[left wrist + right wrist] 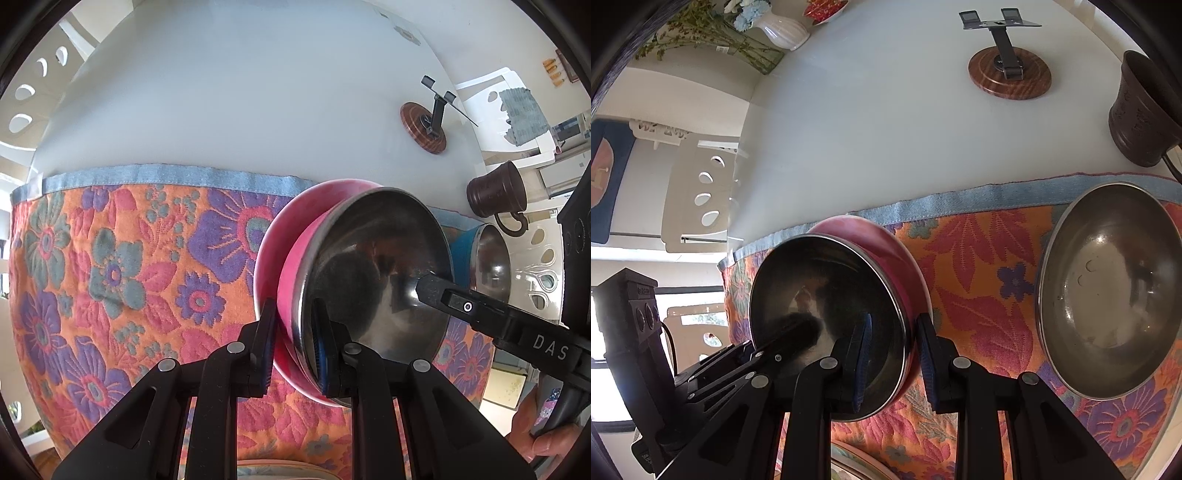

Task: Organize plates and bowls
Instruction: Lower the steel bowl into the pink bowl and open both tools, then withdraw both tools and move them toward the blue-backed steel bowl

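Pink-walled round bowl with steel lining [369, 266], centre-right of the left wrist view, sits tilted over the floral quilted cloth [110, 277] on the white surface [240, 92]. Left tongs [295, 347] and right tongs [894, 354] both pinch its rim, on opposite sides. Likely light, rigid, slick steel; rim is the only real hold. Bowl empty. Second steel-lined bowl [1108, 288], right of frame, also empty.

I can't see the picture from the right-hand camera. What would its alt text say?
The right claw straddles the rim of a pink steel-lined bowl above a floral cloth; the left claw grips the opposite rim. A second steel bowl sits at right, on the cloth.
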Motion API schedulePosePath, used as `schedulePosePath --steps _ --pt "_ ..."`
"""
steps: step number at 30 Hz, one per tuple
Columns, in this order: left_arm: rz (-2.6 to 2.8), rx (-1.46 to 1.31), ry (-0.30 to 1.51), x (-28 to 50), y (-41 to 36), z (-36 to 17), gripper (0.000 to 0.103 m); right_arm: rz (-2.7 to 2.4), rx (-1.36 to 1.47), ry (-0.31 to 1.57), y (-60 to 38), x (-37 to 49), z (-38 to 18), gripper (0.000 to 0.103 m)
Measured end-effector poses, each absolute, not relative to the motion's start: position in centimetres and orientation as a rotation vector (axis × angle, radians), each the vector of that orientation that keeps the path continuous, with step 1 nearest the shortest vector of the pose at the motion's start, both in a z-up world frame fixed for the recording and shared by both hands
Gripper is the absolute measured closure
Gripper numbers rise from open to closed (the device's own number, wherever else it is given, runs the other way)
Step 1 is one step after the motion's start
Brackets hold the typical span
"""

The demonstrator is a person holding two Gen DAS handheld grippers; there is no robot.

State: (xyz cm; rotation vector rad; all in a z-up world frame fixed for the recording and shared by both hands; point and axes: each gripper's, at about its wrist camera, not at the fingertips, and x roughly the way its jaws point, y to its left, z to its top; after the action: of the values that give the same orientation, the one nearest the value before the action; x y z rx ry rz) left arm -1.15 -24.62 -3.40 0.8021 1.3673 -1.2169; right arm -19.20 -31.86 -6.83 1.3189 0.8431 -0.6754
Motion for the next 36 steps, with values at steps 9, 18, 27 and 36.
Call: schedulePosePath --steps 9,18,27,36 --pt "-1.208 0.792 1.359 -0.8 -24.1 -2.9 0.087 -0.678 1.311 0.851 -31.7 -19.0 -6.6 0.078" --pt "-1.191 0.796 1.355 -0.9 -24.1 -2.7 0.085 -0.681 1.311 0.831 -31.6 -19.3 -6.2 0.078" --pt "-1.193 0.783 1.351 -1.0 -23.8 -2.0 0.076 -0.667 1.305 0.818 -31.5 -19.6 -5.8 0.078" --pt "-1.159 0.795 1.342 -1.0 -23.0 -1.3 0.076 -0.64 1.297 0.818 -30.5 -19.0 -5.2 0.078"
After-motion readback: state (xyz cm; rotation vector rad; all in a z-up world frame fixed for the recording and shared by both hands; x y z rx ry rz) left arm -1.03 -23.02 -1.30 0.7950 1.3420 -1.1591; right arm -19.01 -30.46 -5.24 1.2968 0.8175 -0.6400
